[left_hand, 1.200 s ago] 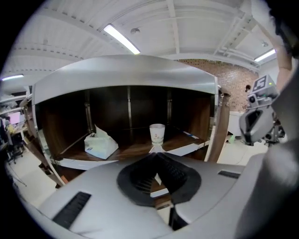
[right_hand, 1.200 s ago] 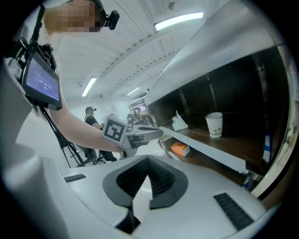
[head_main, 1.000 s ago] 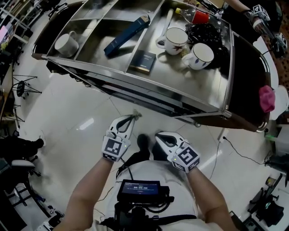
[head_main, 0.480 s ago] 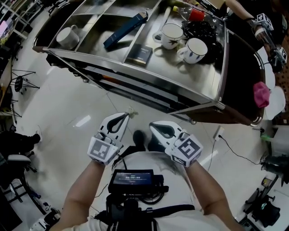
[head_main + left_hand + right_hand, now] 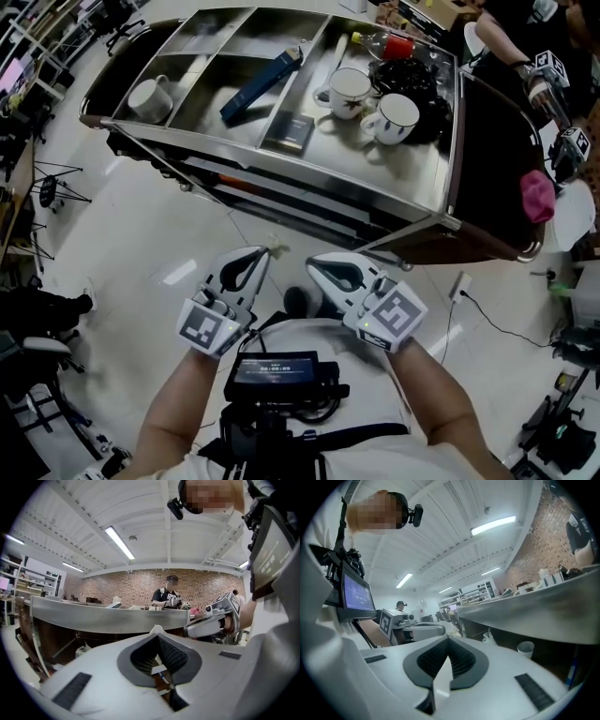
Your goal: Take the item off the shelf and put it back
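The shelf (image 5: 412,178), a steel one with a divided top tier, carries every item on it, and none is in our grasp. A white mug (image 5: 150,95) sits alone in the left compartment. A long blue box (image 5: 261,83) lies slantwise in the middle one. Just right of the next divider a small dark box (image 5: 292,131) lies flat by the near rim. Farther right two white mugs (image 5: 350,91) stand close together, the nearer one (image 5: 397,116) beside a black bundle (image 5: 408,75), and a clear bottle with a red cap (image 5: 380,43) lies at the far edge. We hold both tools over the pale tiled floor (image 5: 141,225), short of the shelf's near rim, side by side and apart from each other, each pointing towards the shelf. Our left tool (image 5: 265,249) has its jaws together, tips meeting with nothing between them. Our right tool (image 5: 312,260) has its jaws together as well, and it too is empty. From the left gripper view the shelf's rim runs level across in front of us, with a brick wall (image 5: 131,585) beyond it and another person (image 5: 169,597) on the far side. The right gripper view shows a white paper cup (image 5: 526,648) on the floor beneath the shelf. A pink object (image 5: 536,196) lies on the dark surface to the right of the shelf.
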Available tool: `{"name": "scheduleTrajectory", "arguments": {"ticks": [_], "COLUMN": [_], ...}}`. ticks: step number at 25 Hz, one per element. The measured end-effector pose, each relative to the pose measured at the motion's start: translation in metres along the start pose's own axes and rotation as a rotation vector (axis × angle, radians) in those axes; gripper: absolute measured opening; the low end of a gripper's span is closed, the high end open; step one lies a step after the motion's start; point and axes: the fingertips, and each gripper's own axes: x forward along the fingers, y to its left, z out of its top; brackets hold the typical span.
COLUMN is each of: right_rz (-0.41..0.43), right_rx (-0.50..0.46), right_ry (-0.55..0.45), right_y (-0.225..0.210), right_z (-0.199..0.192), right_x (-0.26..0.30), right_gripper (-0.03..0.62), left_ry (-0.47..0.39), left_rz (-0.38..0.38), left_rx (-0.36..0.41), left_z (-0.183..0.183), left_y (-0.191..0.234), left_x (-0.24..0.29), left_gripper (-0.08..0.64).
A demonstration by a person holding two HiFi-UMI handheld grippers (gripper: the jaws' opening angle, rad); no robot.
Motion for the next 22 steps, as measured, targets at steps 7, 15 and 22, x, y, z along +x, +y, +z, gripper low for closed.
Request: {"name": "scheduleTrajectory", "arguments": {"ticks": [7,15,22], "right_rz": [-0.023,-0.034,-0.044], "right_rx": [-0.006,-0.002,-0.011], "right_ry": [-0.004,0.012,-0.015], "right_y": [-0.001,-0.001,-0.005], "right_z": [0.004,0.0,-0.001], "right_x": [-0.003,-0.006,-0.008], "right_gripper": [0.005,0.006,0.006], "left_ry": [-0.003,-0.03,-0.019], "left_rz": [-0.02,-0.053,-0.055], "left_rx": [0.013,0.012,0.025], "left_z": [0.003,0.005,0.004], "left_y": [-0.003,-0.009,-0.013], "left_x": [0.002,0.003,0.003], "left_gripper": [0.005,0.006,0.006]}}
